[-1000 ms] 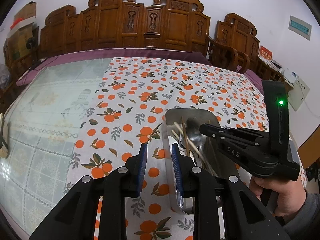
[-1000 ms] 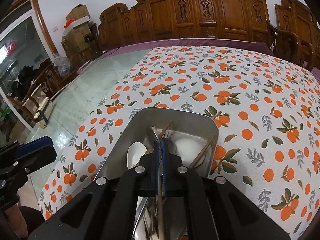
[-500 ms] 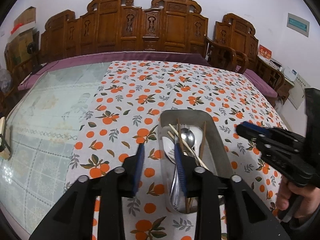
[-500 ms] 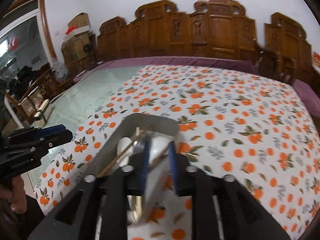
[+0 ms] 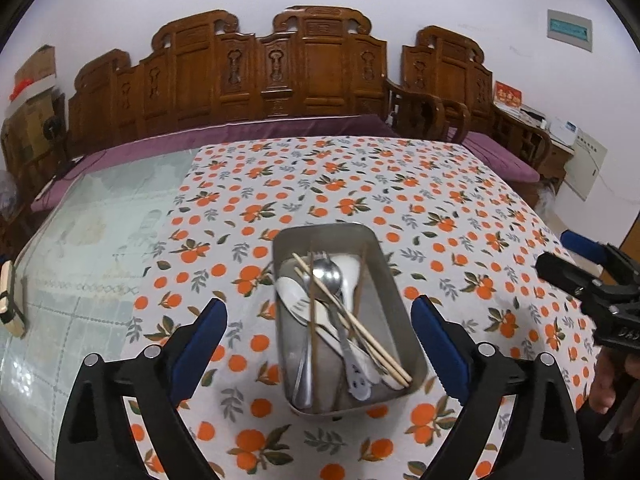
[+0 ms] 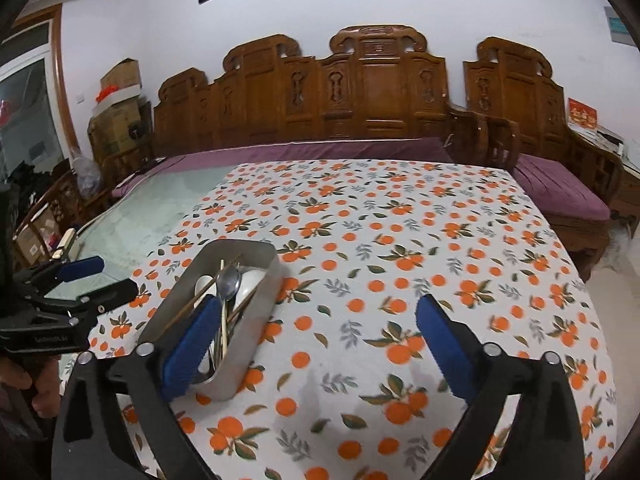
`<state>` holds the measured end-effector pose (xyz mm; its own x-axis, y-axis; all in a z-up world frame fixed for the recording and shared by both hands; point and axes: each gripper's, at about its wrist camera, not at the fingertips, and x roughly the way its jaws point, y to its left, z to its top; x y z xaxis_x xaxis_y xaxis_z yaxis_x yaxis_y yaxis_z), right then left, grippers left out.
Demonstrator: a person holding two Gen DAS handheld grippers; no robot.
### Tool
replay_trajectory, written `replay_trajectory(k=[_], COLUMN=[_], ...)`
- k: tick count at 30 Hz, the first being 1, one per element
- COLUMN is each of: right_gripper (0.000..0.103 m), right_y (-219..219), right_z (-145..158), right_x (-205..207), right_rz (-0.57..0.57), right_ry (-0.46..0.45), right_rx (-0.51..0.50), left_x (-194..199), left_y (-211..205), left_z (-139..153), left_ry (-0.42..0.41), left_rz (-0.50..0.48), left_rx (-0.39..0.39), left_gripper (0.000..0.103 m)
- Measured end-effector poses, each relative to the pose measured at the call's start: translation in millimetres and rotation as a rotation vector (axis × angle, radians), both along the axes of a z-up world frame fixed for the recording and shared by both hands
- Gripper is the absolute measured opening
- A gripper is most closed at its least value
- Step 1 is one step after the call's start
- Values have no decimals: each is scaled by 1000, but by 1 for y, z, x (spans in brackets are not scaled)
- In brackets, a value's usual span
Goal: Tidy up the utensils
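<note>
A metal tray sits on the orange-print tablecloth and holds metal spoons, a fork, white spoons and wooden chopsticks. My left gripper is wide open and empty, raised above the tray's near end. My right gripper is wide open and empty, above the cloth just right of the tray. The right gripper also shows at the right edge of the left wrist view; the left gripper shows at the left edge of the right wrist view.
The tablecloth covers the right part of a glass-topped table. Carved wooden benches with purple cushions stand behind it. A small wooden block lies at the table's left edge.
Both grippers have opened wide and pulled back and up from the tray. The right gripper was shut low in the tray on a utensil; it is now empty, to the tray's right.
</note>
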<state>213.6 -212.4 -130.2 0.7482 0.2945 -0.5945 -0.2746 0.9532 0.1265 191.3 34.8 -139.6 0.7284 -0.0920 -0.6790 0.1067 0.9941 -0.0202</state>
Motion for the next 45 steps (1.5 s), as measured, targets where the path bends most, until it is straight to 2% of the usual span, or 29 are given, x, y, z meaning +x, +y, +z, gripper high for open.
replay_trajectory(k=[9,25,33,45], right_gripper=[100,100,100,100], right_y=[-22,-47,-52,-50], right_z=[16,47,69,131], right_x=[-29,-98,-125,-170], right_rz=[-64,-106,-111,-104], right_ry=[-31,-78,-122,-278], right_rx=[-12,16,28,35], left_x=[-21,-85,-115,-154], left_y=[-23,-38,-42,-51], left_z=[8,42,71,130], left_ry=[-9,-40,-86,-213], left_rz=[-1,33,43,41], left_rx=[27,5,13,1], left_gripper=[95,95,95,95])
